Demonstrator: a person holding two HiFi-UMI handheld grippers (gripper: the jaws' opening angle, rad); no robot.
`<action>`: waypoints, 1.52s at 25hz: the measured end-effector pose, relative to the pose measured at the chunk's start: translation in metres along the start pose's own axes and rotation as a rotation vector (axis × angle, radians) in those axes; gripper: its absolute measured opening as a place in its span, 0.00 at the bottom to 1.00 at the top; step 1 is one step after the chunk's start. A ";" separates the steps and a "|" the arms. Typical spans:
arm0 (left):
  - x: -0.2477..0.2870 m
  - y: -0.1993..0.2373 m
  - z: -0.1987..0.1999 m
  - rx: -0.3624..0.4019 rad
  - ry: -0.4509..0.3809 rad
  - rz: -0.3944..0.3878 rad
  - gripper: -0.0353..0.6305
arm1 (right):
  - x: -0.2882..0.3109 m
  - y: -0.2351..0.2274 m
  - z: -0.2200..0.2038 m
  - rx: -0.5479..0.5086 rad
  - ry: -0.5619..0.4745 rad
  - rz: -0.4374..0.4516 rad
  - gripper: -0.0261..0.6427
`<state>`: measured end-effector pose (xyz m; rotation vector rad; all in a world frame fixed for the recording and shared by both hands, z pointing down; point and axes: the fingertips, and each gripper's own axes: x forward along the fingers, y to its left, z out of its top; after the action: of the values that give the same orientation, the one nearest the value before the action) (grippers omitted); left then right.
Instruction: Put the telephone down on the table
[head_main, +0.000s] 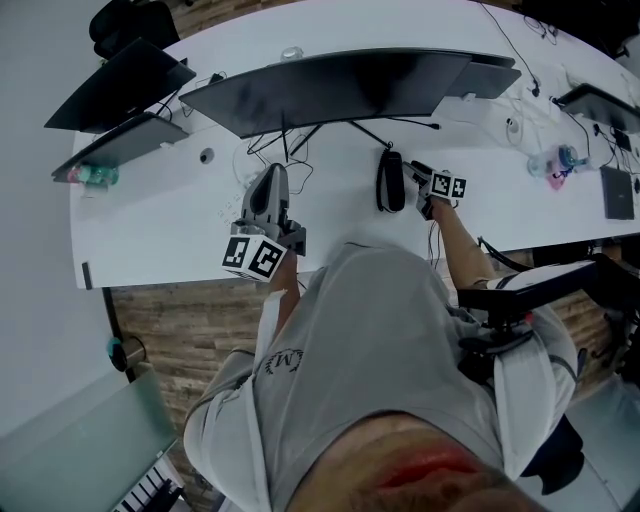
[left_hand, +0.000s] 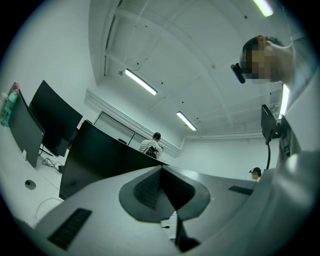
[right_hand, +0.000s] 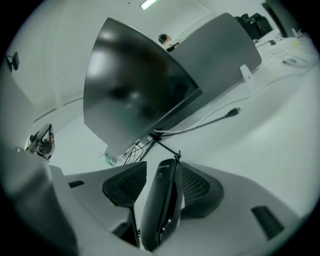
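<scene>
Landmark: wide black curved monitor (head_main: 350, 85) on a thin-legged stand, on the white table (head_main: 150, 220).
Telephone place: the slim black plastic telephone handset (head_main: 390, 182) is just in front of the monitor on the person's side. Its far end is at the tip of the stand's right leg, and it appears to rest on the table.
Long axis: runs from the monitor toward the person, roughly in line with the right gripper (right_hand: 161, 172).
Way from jaws: it sits inside the right gripper's gap, reaching from the tips back toward that gripper's camera.
Right jaws: partly spread. The handset leans on one pad, and a strip of white table shows between it and the other, so probably no pinch.
Left jaws: the left gripper (left_hand: 161, 175) has its pads pressed together on nothing and is aimed up past the monitor.
Nearer hand: the right; the left is off toward the monitor's other end.
Telephone's look: narrow, rounded and smooth, seen edge-on with a side seam, slightly tilted.
Coming move: it likely depends on backing straight along that axis without nudging the handset.
</scene>
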<state>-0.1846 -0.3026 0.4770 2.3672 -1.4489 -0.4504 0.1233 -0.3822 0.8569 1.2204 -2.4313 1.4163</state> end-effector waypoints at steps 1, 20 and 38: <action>0.002 -0.001 0.000 0.001 0.001 -0.005 0.07 | 0.000 0.005 0.008 -0.025 -0.021 -0.010 0.35; 0.046 -0.042 0.034 0.181 -0.016 -0.144 0.07 | -0.099 0.282 0.205 -0.583 -0.479 0.125 0.34; 0.067 -0.075 0.038 0.234 -0.003 -0.240 0.07 | -0.164 0.374 0.217 -0.766 -0.613 0.128 0.06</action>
<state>-0.1129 -0.3345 0.4046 2.7432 -1.2849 -0.3592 0.0532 -0.3537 0.4008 1.4046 -2.9937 0.0008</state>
